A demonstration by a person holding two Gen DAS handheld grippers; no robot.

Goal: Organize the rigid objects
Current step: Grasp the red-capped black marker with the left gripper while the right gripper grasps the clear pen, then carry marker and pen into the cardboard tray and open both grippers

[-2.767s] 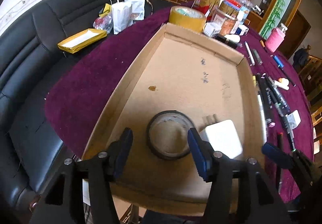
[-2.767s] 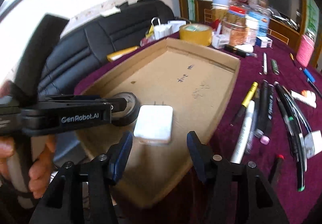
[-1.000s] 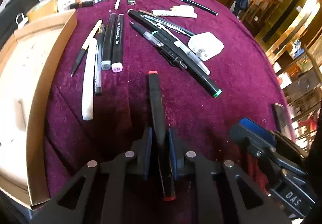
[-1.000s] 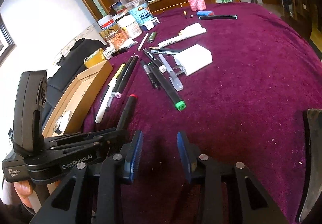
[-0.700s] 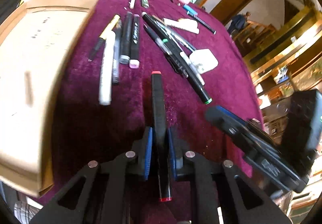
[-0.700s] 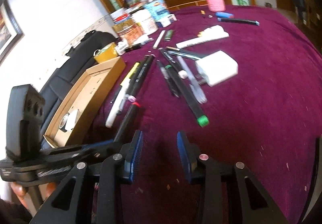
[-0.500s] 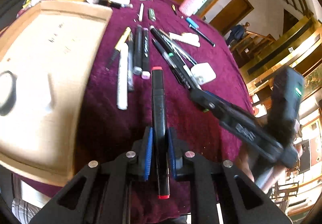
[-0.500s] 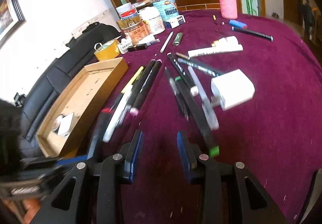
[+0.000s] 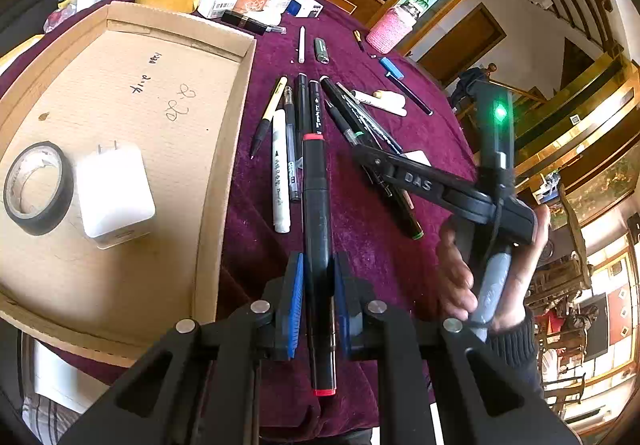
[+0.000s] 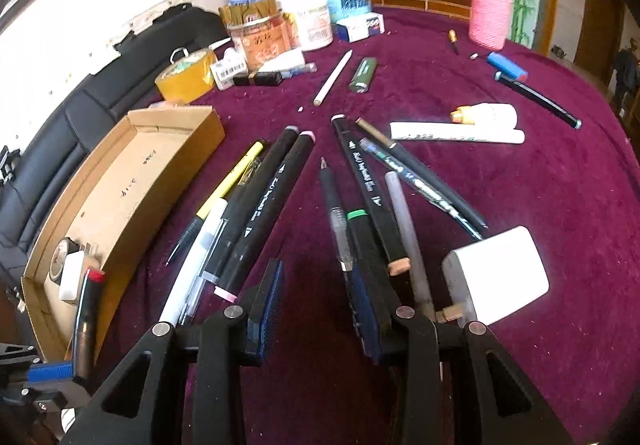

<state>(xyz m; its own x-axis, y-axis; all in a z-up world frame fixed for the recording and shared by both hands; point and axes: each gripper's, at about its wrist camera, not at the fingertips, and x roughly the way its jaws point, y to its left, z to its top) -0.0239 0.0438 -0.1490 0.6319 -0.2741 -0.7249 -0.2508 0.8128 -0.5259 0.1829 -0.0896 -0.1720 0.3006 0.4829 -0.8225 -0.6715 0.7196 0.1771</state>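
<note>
- The left gripper clamps the red-capped black marker mid-barrel, carried above the cloth beside the cardboard tray, likely its destination
- The right gripper hangs unclenched above the loose pens, probably lining up one

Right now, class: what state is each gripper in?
Left gripper: shut on the red-capped black marker.
Right gripper: open, holding nothing.

Daylight flooded both fisheye views, bleaching the white wall and glaring off the charger. Edges bowed heavily (corners went black), and the right view's lower left corner was smeared with blur.
</note>
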